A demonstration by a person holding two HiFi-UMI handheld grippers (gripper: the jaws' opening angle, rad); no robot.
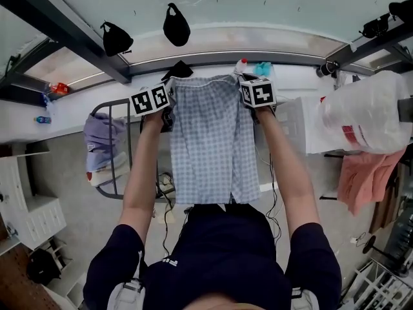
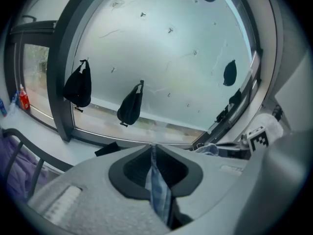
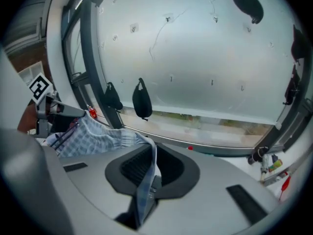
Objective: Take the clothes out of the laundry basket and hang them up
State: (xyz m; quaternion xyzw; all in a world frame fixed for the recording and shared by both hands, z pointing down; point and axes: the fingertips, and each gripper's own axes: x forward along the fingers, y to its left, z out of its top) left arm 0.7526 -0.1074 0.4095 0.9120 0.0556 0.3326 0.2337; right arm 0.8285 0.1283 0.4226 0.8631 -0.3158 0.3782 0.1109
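Observation:
A pair of blue-and-white checked shorts point(image 1: 208, 141) hangs spread out in front of the person, held by its waistband at both corners. My left gripper point(image 1: 166, 110) is shut on the left corner; a strip of the checked cloth point(image 2: 157, 187) runs between its closed jaws. My right gripper point(image 1: 253, 106) is shut on the right corner, where the cloth point(image 3: 144, 180) is pinched and the waistband point(image 3: 98, 137) stretches away to the left. A laundry basket does not show in any view.
A metal rack point(image 1: 119, 148) with purple and white clothes point(image 1: 100, 142) stands at the left. A white bag point(image 1: 364, 112) and a pink garment point(image 1: 368, 176) hang at the right. Two black pouches point(image 1: 175, 24) hang on the frosted window point(image 2: 161, 48) ahead, above a white sill point(image 1: 71, 118).

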